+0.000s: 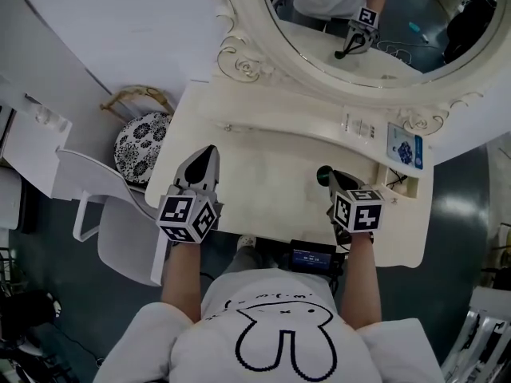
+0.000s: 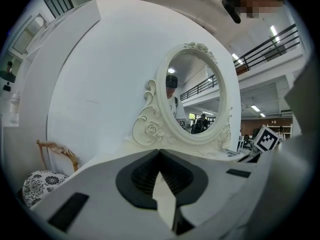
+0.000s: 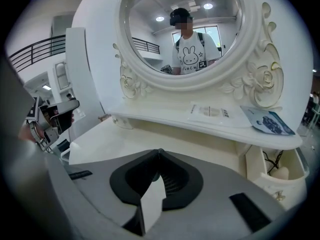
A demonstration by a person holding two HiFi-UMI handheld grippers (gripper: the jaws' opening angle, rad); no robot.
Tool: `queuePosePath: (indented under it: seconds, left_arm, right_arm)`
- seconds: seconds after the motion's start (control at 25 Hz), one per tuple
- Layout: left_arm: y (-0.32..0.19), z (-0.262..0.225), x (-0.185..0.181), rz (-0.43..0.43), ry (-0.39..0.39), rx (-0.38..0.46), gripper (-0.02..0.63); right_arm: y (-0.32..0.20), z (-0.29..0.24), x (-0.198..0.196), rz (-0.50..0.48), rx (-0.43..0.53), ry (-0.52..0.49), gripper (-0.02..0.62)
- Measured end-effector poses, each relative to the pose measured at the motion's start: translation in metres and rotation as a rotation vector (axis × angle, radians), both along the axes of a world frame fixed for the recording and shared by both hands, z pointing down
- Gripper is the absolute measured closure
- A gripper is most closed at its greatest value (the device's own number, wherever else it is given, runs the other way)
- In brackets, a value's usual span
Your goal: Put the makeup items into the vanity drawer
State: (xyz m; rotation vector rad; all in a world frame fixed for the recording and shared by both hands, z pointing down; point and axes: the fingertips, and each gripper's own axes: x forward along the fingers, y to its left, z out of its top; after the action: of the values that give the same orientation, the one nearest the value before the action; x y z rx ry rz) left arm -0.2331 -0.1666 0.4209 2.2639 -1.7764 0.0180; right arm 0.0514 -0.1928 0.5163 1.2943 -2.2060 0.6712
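With the left gripper [image 1: 207,156] and right gripper [image 1: 325,175] both empty, fingers pressed together above the counter [image 1: 263,178], spread the right fingers early and pinch the blue packet [image 1: 405,146] on the shelf [image 1: 295,106] by an edge; no drawer shows.

My right tool [image 3: 159,156] has its jaws closed tip to tip, with nothing between them. Straight beyond them stands the oval mirror [image 3: 185,29], reflecting a person [image 3: 192,51] in a white shirt. Just below the mirror, a shelf [image 3: 155,119] carries a white leaflet [image 3: 212,111] and, toward the mirror's right side, a blue-printed card [image 3: 267,120]. The pale desk [image 3: 100,144] lies lower, under the mirror's left side.
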Motion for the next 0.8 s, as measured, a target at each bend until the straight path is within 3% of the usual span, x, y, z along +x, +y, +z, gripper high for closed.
queuePosePath:
  seconds: [0.8]
  left_arm:
    - [-0.024,-0.008,0.115,0.128,-0.012,0.02,0.601]
  right_arm:
    - [-0.003,-0.031,0.137,0.17,0.097,0.006,0.589]
